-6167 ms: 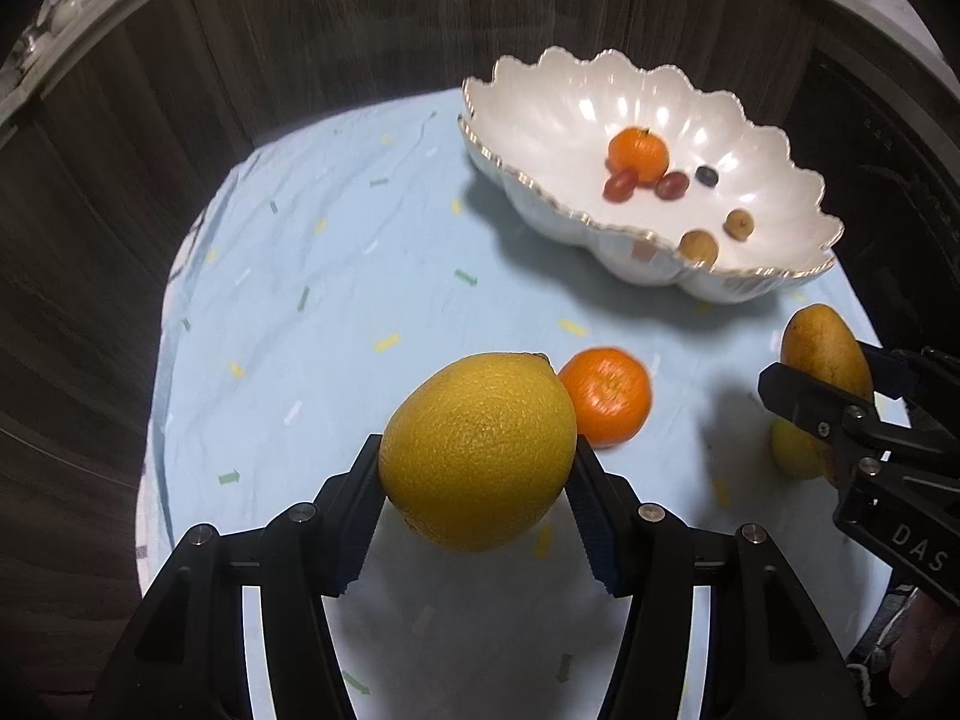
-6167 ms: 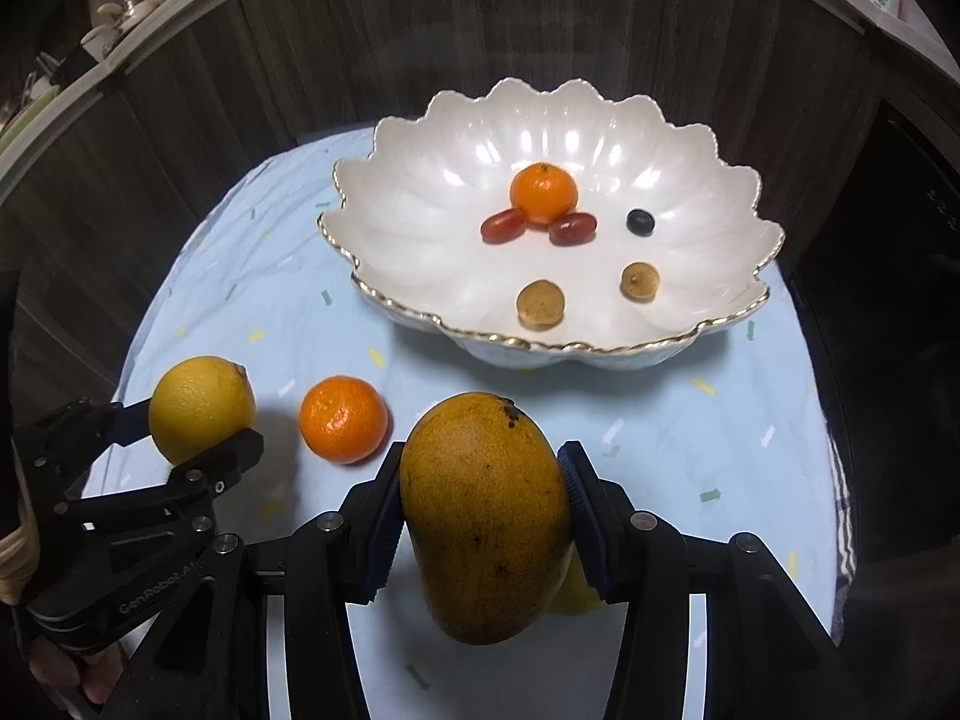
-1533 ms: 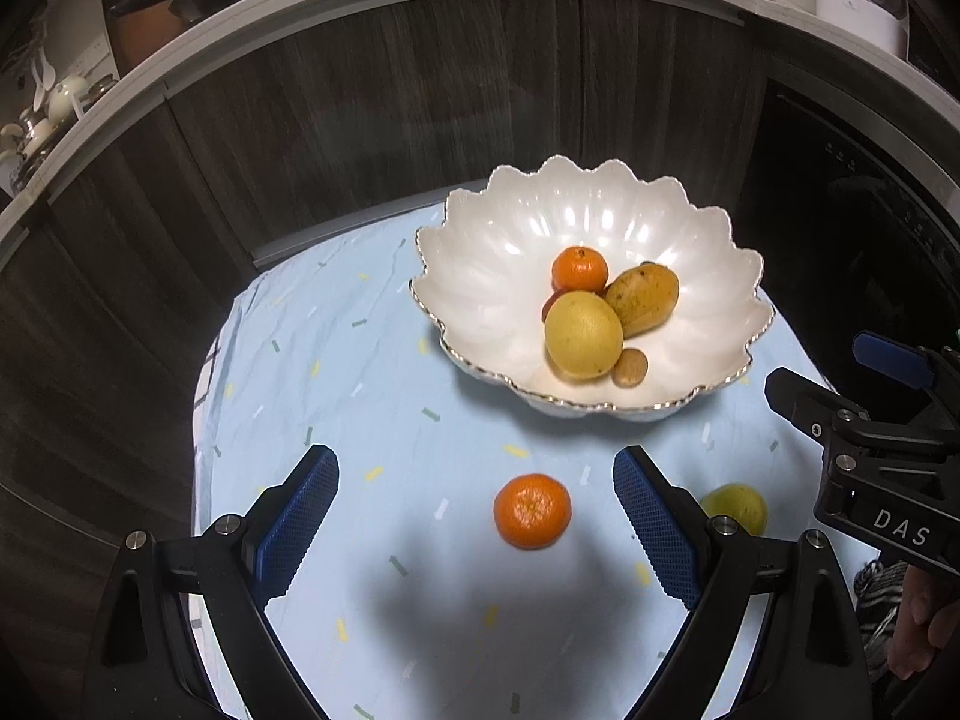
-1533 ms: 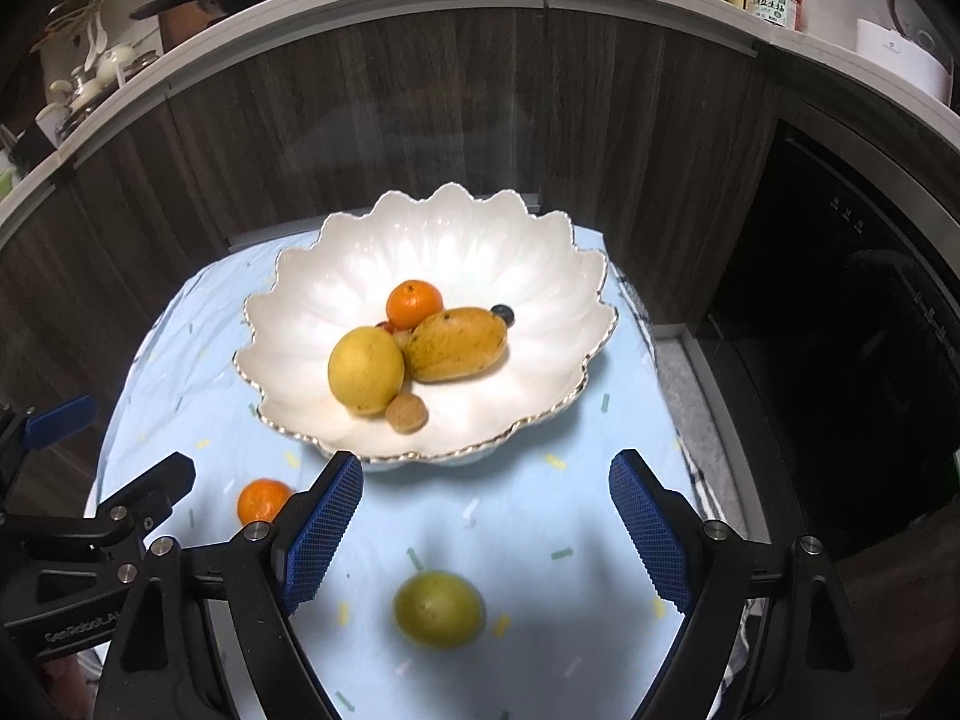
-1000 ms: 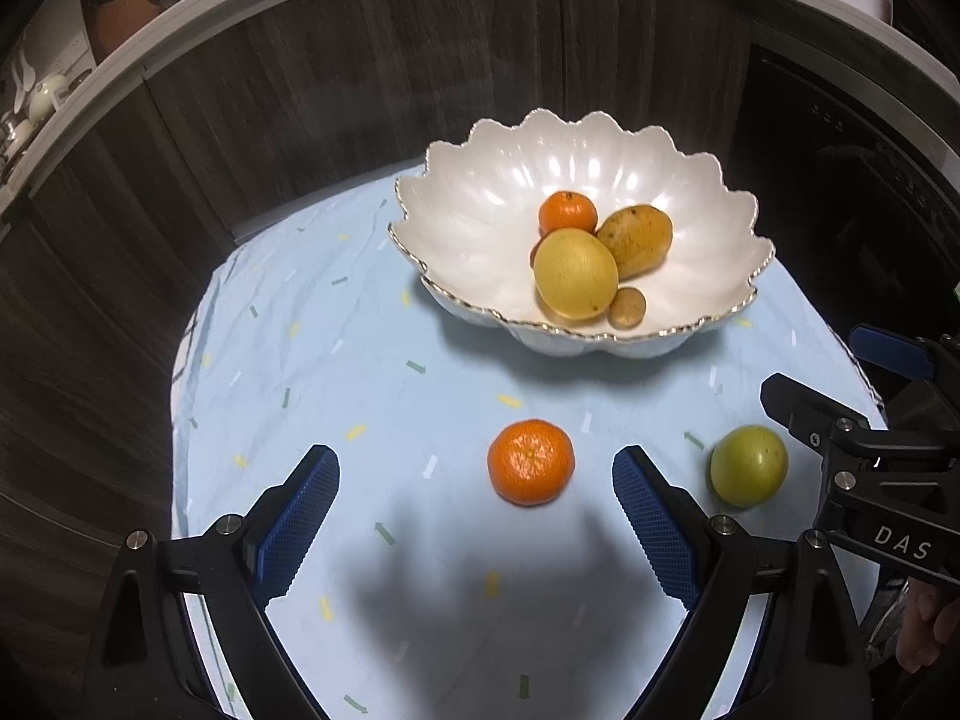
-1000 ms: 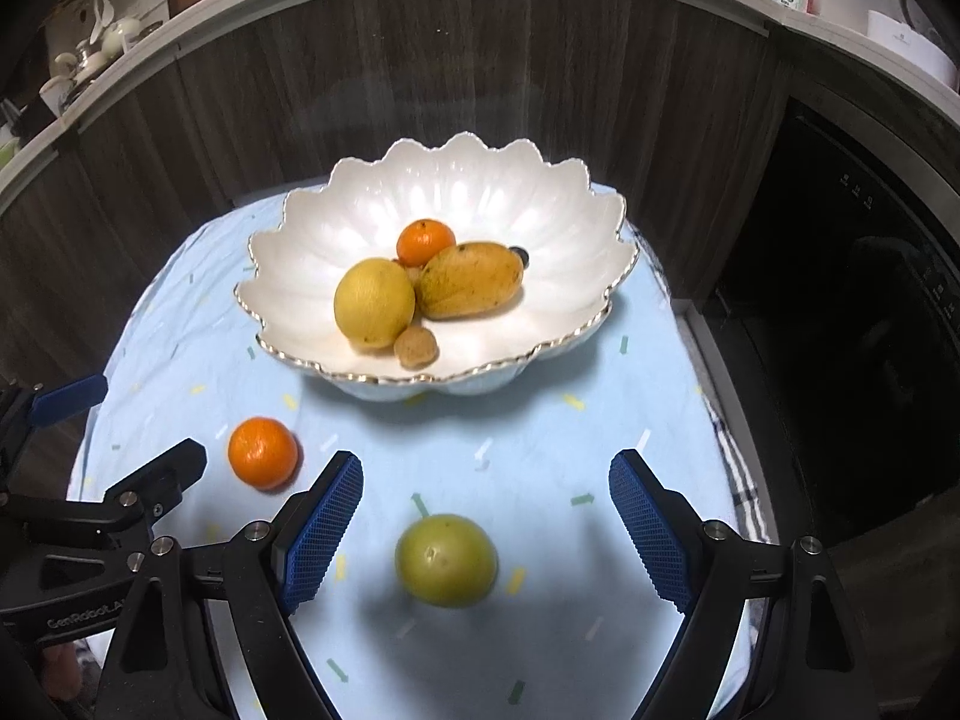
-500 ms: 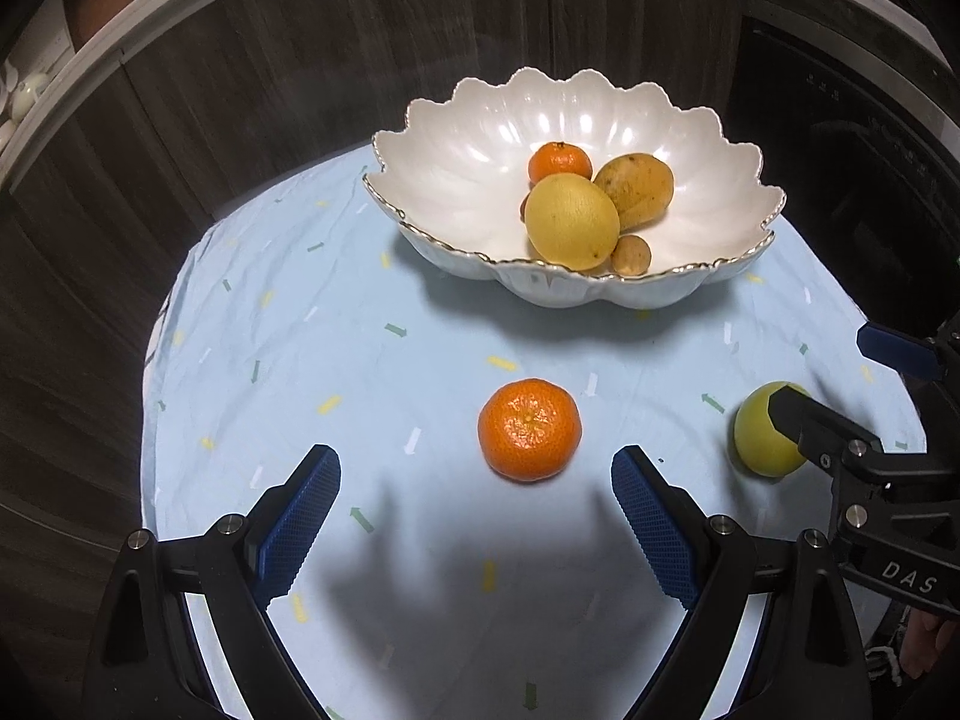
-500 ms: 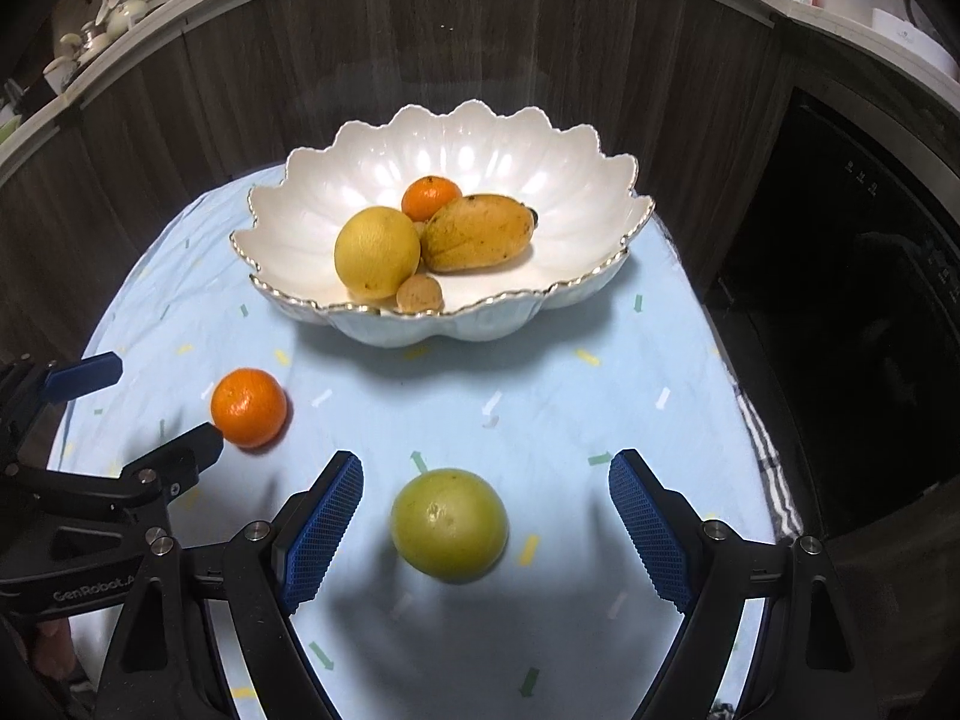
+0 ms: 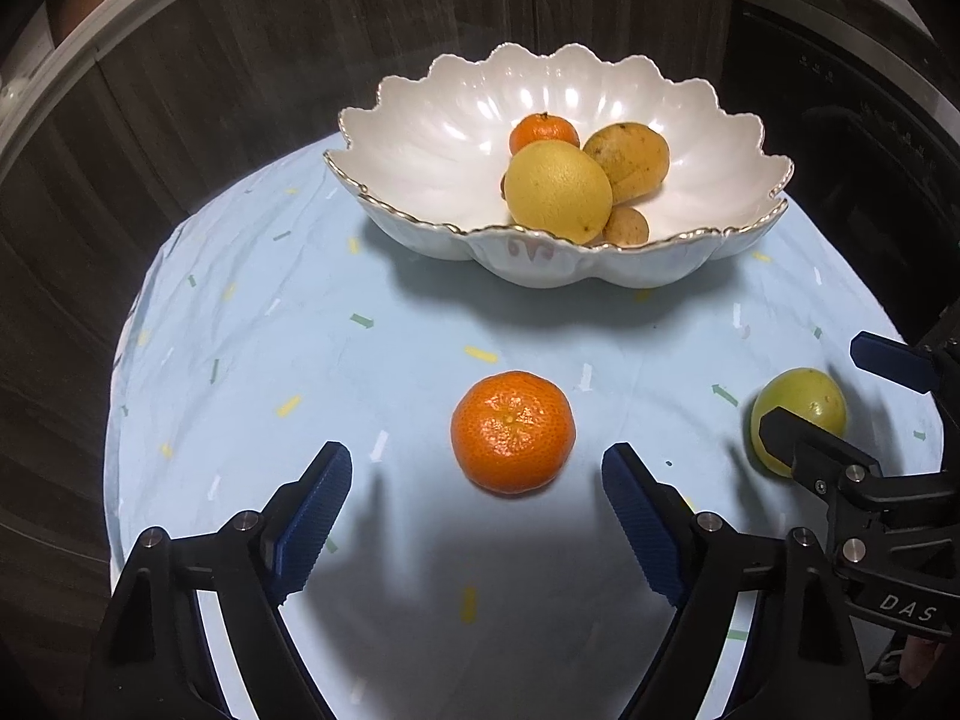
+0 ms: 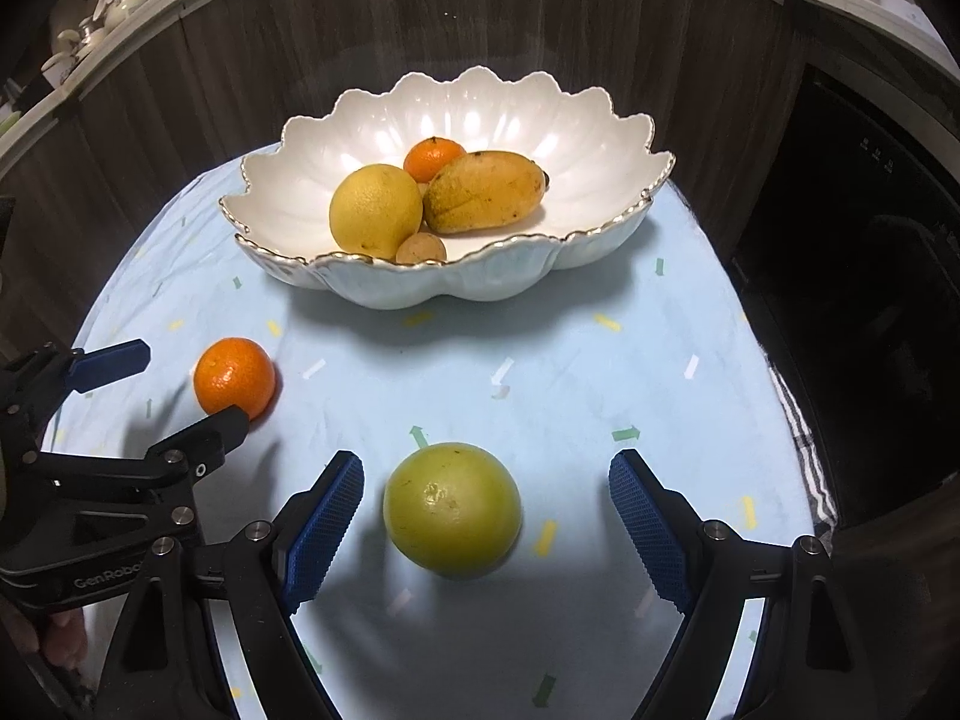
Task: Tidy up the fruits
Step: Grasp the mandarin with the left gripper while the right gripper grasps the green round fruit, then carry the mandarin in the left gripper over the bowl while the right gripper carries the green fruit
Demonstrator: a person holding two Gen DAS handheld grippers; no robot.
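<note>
A white scalloped bowl [image 9: 420, 138] [image 10: 336, 138] holds a yellow lemon [image 9: 558, 191] [image 10: 375, 210], a mango [image 9: 627, 159] [image 10: 486, 191], a small tangerine [image 9: 543, 132] [image 10: 433, 157] and a small brown fruit [image 9: 625, 225] [image 10: 421, 250]. A tangerine [image 9: 512, 430] [image 10: 235, 378] lies on the cloth just ahead of my open, empty left gripper [image 9: 477, 480] [image 10: 180, 387]. A green citrus [image 10: 451, 510] [image 9: 801, 414] lies between the open fingers of my empty right gripper [image 10: 486, 495] [image 9: 834, 390].
The round table carries a pale blue cloth [image 9: 270, 330] [image 10: 600, 360] with small coloured marks. Dark wood cabinet fronts [image 9: 240, 60] stand behind it, and a dark appliance [image 10: 870, 240] is at the right. The table edge drops off close on both sides.
Both grippers have moved down and forward toward the table. The tangerine now lies just ahead of the left fingers and the green citrus sits between the right fingers. Both stay open.
</note>
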